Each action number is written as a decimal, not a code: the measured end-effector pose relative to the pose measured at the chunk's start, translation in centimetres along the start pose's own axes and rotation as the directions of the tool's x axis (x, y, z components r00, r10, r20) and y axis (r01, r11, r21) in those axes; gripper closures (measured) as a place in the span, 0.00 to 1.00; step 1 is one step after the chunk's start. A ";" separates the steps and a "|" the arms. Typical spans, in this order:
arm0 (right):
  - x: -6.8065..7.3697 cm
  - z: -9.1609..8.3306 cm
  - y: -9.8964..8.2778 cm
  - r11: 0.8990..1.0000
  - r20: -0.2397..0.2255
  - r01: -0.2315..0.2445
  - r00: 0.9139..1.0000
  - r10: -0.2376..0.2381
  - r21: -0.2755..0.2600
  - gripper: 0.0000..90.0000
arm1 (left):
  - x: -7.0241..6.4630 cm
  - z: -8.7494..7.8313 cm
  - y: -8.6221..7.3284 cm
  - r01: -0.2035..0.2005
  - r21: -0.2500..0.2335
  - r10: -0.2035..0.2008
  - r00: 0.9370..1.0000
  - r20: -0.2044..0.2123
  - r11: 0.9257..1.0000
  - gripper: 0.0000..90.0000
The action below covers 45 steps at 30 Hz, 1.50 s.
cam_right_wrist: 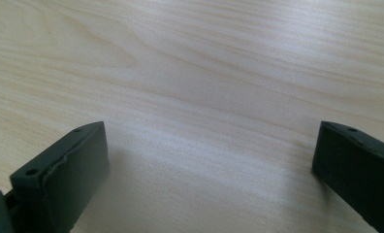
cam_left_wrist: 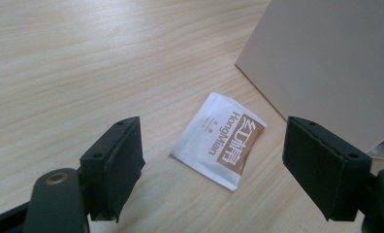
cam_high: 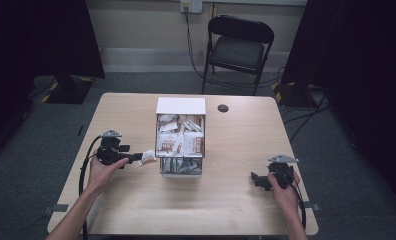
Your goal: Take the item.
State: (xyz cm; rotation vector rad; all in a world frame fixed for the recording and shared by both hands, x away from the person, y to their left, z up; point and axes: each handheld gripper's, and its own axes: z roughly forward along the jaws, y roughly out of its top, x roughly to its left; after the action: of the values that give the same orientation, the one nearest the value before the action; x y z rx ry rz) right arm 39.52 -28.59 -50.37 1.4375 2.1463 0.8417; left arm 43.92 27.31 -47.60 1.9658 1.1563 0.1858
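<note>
The left gripper (cam_left_wrist: 212, 160) is held released, its two black jaws spread wide with nothing clasped between them. A white and brown sachet (cam_left_wrist: 220, 140) printed "HongMian" is seen lying flat on the wooden table (cam_left_wrist: 83, 58), just ahead of the jaws and between their lines, untouched by either. Beyond the sachet and toward the far jaw, the pale side of a white box (cam_left_wrist: 326, 63) is met, standing close to the sachet's edge. In the high view the left gripper (cam_high: 136, 158) is gripped by the left hand (cam_high: 103, 172), and the sachet (cam_high: 147, 157) is found at its tips, between the gripper and the box (cam_high: 181, 106). The box is seen open at its front, with a drawer (cam_high: 181, 172) drawn out and stocked with similar packets (cam_high: 180, 140). The right gripper (cam_right_wrist: 209, 160) is likewise held open, its jaws set far apart over bare wood, nothing being held. In the high view it (cam_high: 258, 180) is grasped by the right hand (cam_high: 283, 192), well apart from the box and drawer. A black folding chair (cam_high: 238, 47) is placed beyond the table's far edge.
</note>
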 end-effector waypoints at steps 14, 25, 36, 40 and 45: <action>0.0 0.0 0.0 1.000 0.000 0.000 1.000 0.000 0.000 0.00 | -0.7 -3.5 0.0 -0.048 -0.029 0.046 0.997 -0.059 0.998 0.27; 0.0 0.0 0.0 1.000 0.002 -0.002 1.000 0.002 0.000 0.00 | -2.4 -6.7 -0.5 -0.028 -0.041 0.025 0.996 -0.081 0.999 0.25; 0.0 0.0 0.0 1.000 0.002 -0.003 1.000 0.003 -0.001 0.00 | -1.3 -8.1 -3.7 0.011 0.011 -0.008 0.983 -0.184 1.000 0.26; 0.0 0.0 0.0 1.000 0.002 -0.003 1.000 0.003 0.000 0.00 | -0.2 -8.6 -5.0 0.057 0.010 -0.053 0.972 -0.231 0.998 0.25; 0.0 0.0 0.0 1.000 0.004 -0.003 1.000 0.003 -0.001 0.00 | 0.4 -9.0 -6.3 0.041 -0.011 -0.042 0.947 -0.320 0.999 0.22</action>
State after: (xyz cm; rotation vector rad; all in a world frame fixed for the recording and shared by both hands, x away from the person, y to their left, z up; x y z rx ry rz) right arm 39.49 -28.56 -50.38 1.4407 2.1407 0.8400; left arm 35.51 34.32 -46.38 1.9528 1.4005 0.5004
